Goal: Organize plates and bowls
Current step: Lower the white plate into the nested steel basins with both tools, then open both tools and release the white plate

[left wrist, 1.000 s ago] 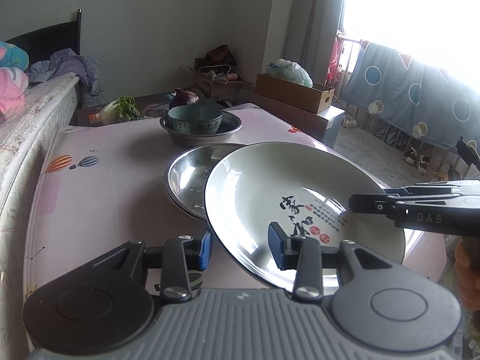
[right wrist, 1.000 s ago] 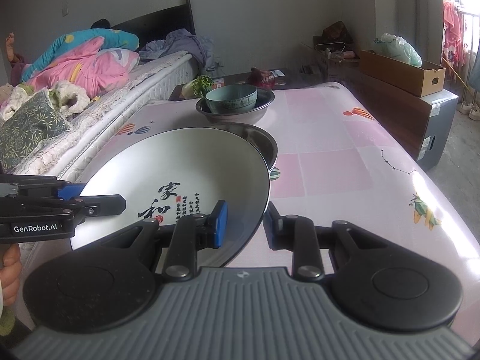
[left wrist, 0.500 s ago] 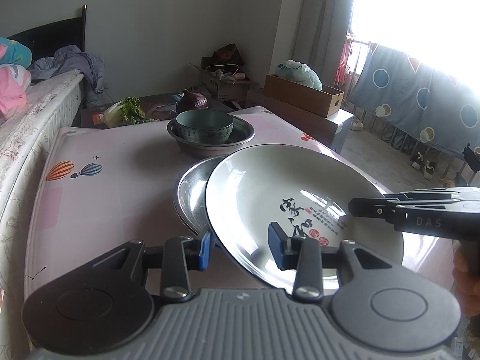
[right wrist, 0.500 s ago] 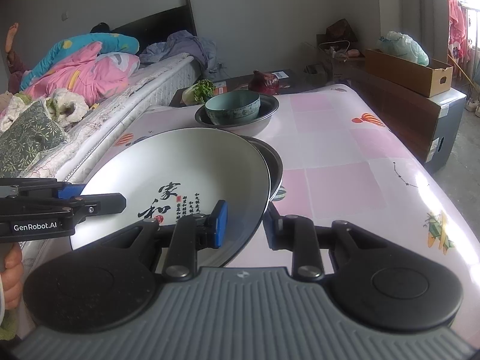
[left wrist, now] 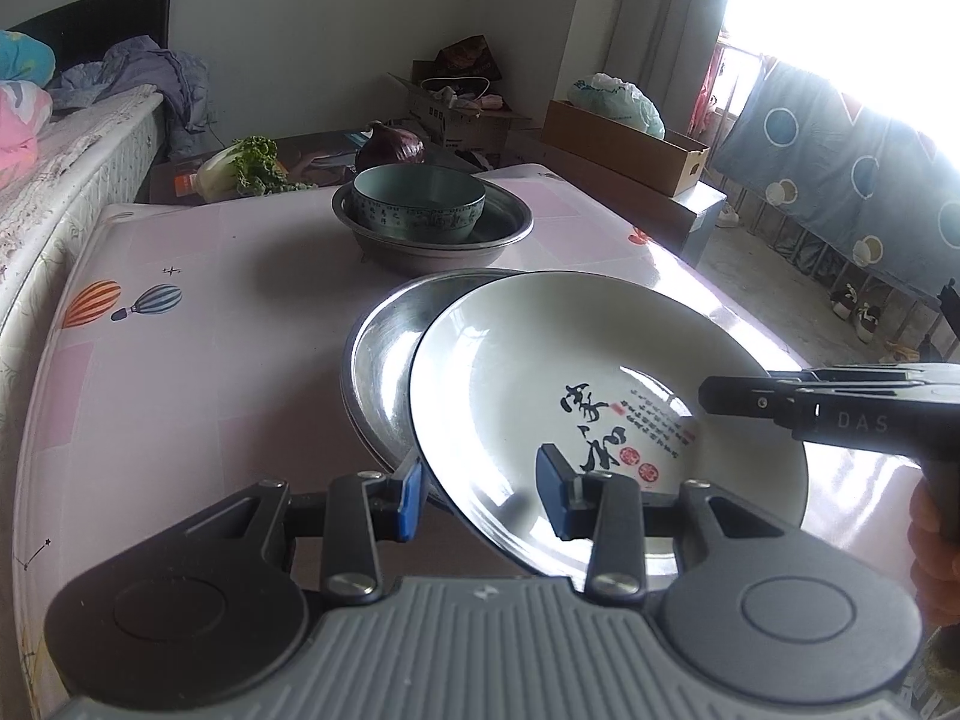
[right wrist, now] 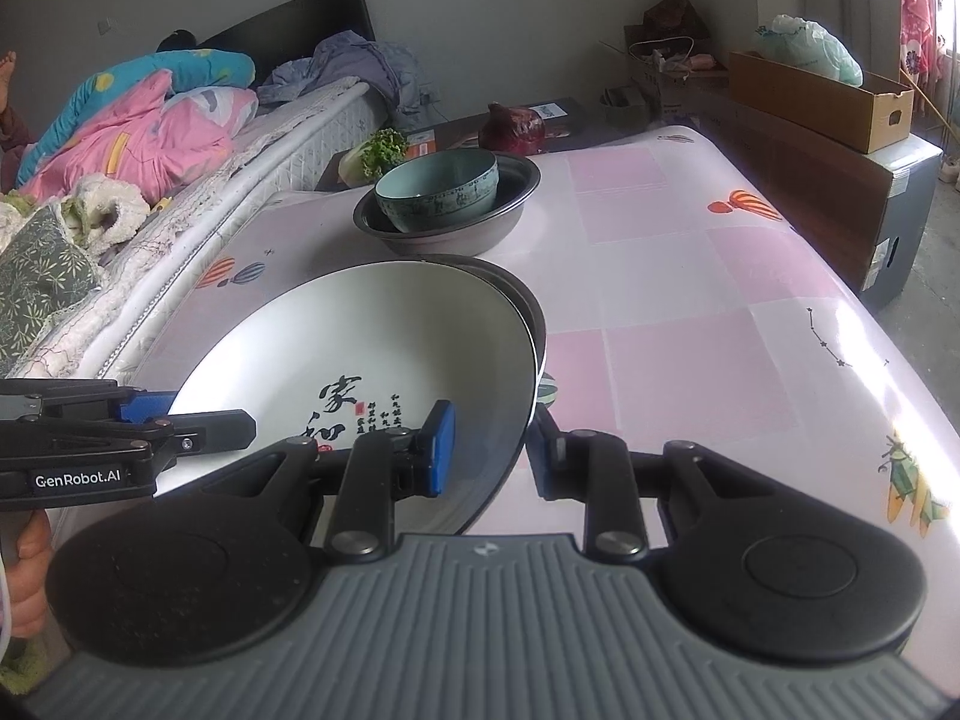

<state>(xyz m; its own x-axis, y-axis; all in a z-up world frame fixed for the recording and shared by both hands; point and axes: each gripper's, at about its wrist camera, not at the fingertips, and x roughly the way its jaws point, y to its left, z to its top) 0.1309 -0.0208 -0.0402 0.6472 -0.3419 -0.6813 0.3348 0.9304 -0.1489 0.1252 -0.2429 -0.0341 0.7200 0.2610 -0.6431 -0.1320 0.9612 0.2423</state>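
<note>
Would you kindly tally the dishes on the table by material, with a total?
Ceramic: 2, the white plate gripped at its rim by the left gripper and the right gripper, and the teal bowl.
Metal: 2, the metal plate partly under the white plate, and the metal basin holding the teal bowl.
Total: 4

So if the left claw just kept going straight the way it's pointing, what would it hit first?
Most likely the steel plate lying on the table, just ahead of the left claw, which grips the white plate. Depth is hard to judge.
</note>
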